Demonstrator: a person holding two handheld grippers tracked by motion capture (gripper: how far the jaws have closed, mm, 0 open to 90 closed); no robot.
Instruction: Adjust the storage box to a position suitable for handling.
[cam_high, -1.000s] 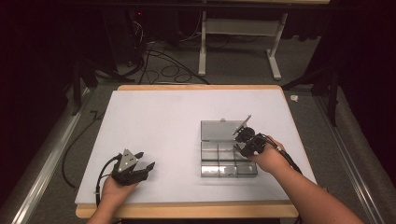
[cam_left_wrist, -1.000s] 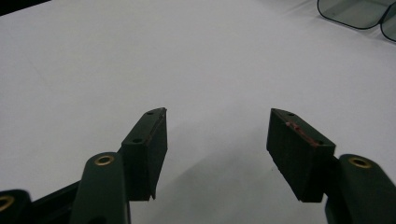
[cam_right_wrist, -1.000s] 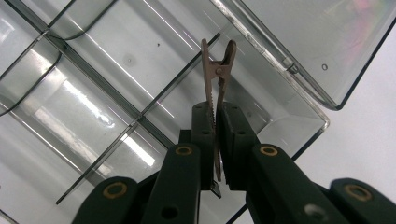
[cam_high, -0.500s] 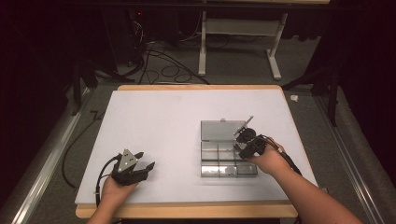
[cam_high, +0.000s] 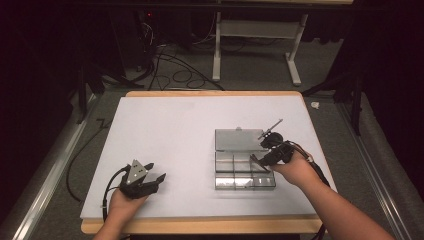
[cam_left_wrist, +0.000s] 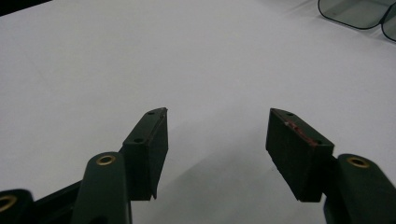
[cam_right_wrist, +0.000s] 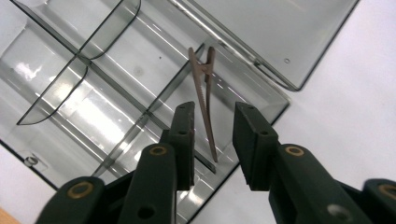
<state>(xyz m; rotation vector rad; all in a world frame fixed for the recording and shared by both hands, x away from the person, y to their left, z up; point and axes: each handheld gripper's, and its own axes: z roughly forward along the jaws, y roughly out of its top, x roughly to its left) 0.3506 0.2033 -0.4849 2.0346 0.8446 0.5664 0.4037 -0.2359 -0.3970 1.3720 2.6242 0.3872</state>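
Right gripper (cam_right_wrist: 212, 140) lifted slightly, jaws just opened, brown hair clip (cam_right_wrist: 203, 100) released between them. Clip lying in clear compartment box (cam_high: 239, 170) (lid open). Left gripper (cam_left_wrist: 217, 154) spread wide, empty

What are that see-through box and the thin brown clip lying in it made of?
The box looks like smoky clear plastic, glossy: the table shows through it and its walls catch glare. The clip looks like matte brown plastic or coated metal; its toothed edge and small hinge show, but the look leaves the material open.
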